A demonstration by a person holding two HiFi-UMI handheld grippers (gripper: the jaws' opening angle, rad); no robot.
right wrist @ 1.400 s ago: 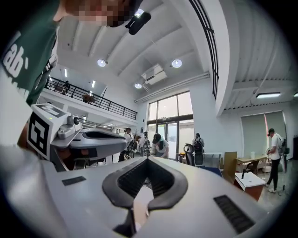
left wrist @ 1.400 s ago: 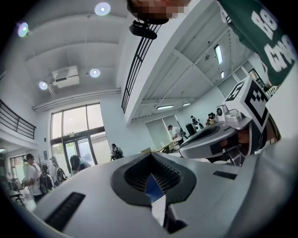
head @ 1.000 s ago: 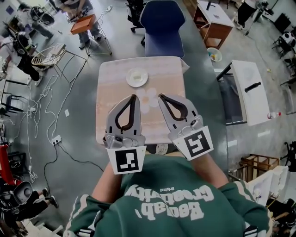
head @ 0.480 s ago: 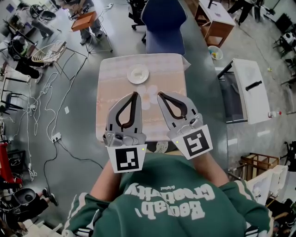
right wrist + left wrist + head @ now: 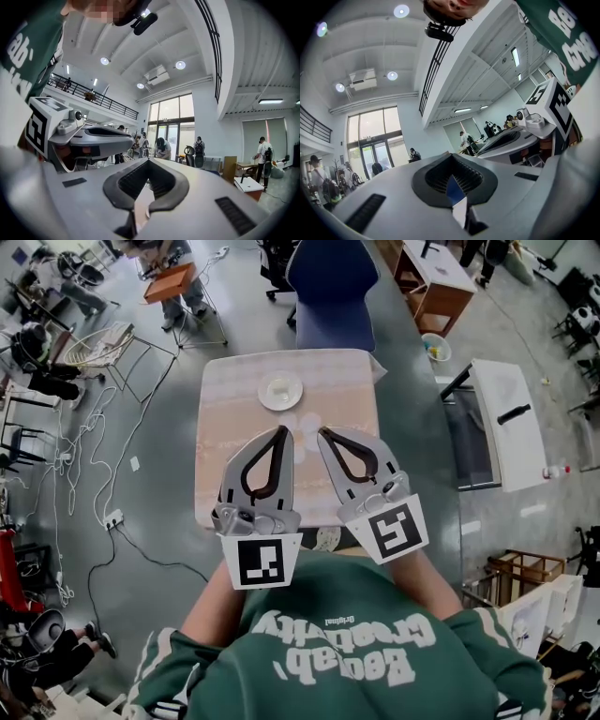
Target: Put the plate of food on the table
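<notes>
1 white plate (image 5: 279,390) on the far half of the counter (image 5: 225,404), toward the side with the blue chair (image 5: 330,287). something pale and low inside the plate, too small to make out. plate flat on the pink-beige cloth (image 5: 352,381), well apart from both grippers.

1 counter, square, covered by that cloth. 1 chair, pushed near the far edge. 1 small white bin (image 5: 434,351) on the floor to the right of the chair, with bits of colour inside, not clear enough to name.

2 grippers, held side by side over the near half of the counter, pointing away from the green sweater (image 5: 337,643). left gripper (image 5: 281,431): jaws drawn together with tips meeting, only the oval opening between the pads, nothing clamped. same in the left gripper view (image 5: 450,154): tips closed, only a sliver of chair and cloth seen through the gap lower down. right gripper (image 5: 323,433): jaws likewise closed tip to tip, nothing held. confirmed in the right gripper view (image 5: 149,160): ribbed pads curving to a shut point, empty between. 1 marker cube on each gripper, 2 in all, close to the sweater.
</notes>
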